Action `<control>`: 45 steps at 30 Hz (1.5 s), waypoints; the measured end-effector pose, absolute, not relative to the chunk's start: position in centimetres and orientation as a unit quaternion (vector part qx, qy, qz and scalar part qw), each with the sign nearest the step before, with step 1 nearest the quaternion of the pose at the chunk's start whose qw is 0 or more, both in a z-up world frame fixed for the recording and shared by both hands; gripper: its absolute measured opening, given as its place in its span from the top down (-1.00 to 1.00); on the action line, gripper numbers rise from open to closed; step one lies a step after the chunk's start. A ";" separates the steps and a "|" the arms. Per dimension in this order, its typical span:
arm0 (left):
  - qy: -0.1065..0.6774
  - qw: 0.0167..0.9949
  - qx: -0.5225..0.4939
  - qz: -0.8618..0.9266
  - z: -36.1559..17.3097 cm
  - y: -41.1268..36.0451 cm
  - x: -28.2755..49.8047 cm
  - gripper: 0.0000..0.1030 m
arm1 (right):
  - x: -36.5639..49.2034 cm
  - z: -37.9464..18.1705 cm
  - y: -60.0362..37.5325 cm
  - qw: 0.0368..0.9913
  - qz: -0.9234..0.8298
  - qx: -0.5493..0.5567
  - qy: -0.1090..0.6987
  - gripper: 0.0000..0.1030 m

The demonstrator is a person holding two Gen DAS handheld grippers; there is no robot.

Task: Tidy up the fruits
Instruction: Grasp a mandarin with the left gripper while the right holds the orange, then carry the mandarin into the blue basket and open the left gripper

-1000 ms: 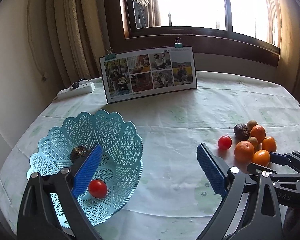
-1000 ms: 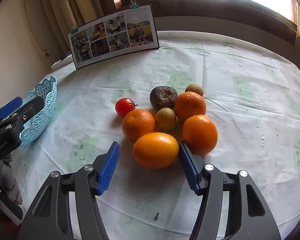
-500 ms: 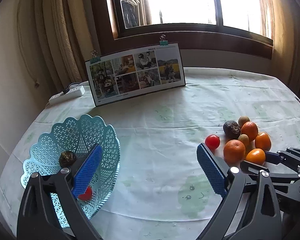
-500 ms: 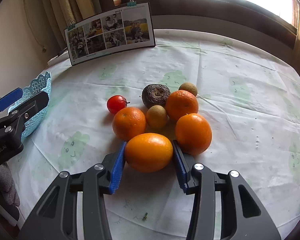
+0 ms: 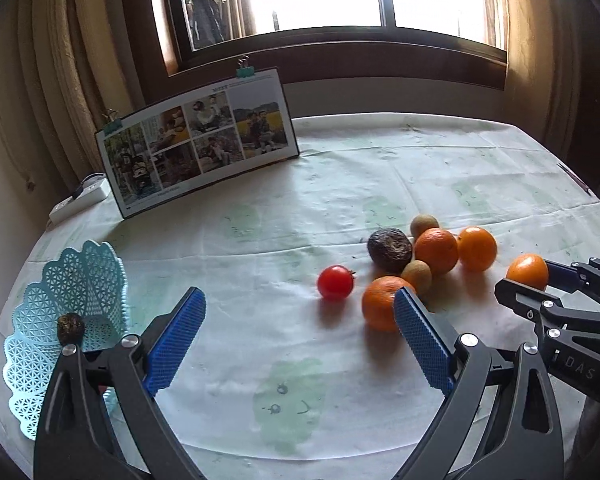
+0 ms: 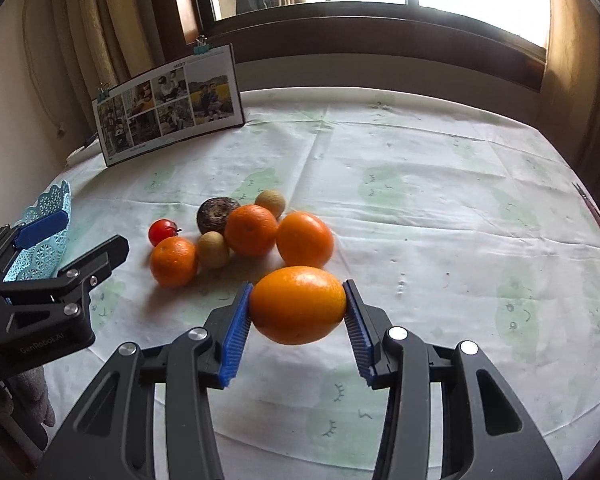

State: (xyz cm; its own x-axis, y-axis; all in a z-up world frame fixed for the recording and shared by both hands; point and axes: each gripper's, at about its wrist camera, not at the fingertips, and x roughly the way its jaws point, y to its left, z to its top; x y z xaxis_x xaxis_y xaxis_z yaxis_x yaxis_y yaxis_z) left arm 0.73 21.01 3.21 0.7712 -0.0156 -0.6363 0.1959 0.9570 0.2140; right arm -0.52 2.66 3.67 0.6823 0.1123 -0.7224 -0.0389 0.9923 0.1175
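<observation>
My right gripper [image 6: 296, 322] is shut on a large orange [image 6: 298, 305], lifted clear of the tablecloth; the same orange [image 5: 527, 271] shows at the right of the left wrist view. Behind it lies a cluster: three oranges [image 6: 174, 261] [image 6: 251, 229] [image 6: 305, 238], two small brown-green fruits [image 6: 213, 243], a dark wrinkled fruit [image 6: 217, 209] and a red tomato [image 6: 162, 232]. My left gripper [image 5: 300, 336] hangs open over bare cloth, left of the cluster. The light blue lattice basket [image 5: 84, 280] sits at the far left with a dark fruit [image 5: 70, 325] inside.
A photo board [image 5: 198, 148] stands clipped upright at the back left, with a white power strip [image 5: 80, 200] beside it. A window and curtains rise behind the round table. A thin dark object [image 6: 588, 208] lies near the right edge.
The right gripper closed on the front orange and lifted it off the cloth. The left gripper swung right, away from the basket and toward the fruit cluster, staying open.
</observation>
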 end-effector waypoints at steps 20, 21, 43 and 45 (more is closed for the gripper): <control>0.400 0.900 0.130 -0.113 -0.9 17.1 3.4 -0.21 | -0.5 3.1 -0.3 0.917 0.017 0.070 0.393 0.12; 0.402 0.899 0.129 -0.115 -1.0 17.1 3.4 -0.10 | -0.6 3.1 -0.3 0.916 0.017 0.070 0.394 0.12; 0.362 0.920 0.116 -0.095 1.9 19.2 1.4 0.23 | -0.3 2.6 -0.3 0.915 0.014 0.071 0.397 0.12; 0.353 0.925 0.114 -0.088 2.5 19.7 1.1 0.23 | -0.3 2.7 -0.3 0.915 0.014 0.072 0.396 0.12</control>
State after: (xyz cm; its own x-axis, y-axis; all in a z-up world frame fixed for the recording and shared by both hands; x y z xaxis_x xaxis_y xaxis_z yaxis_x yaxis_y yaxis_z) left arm 1.13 19.69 2.50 0.7356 -0.0819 -0.6724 0.2431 0.9585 0.1492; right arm -0.30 -0.27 2.69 0.6856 0.0817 -0.7234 0.0320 0.9893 0.1421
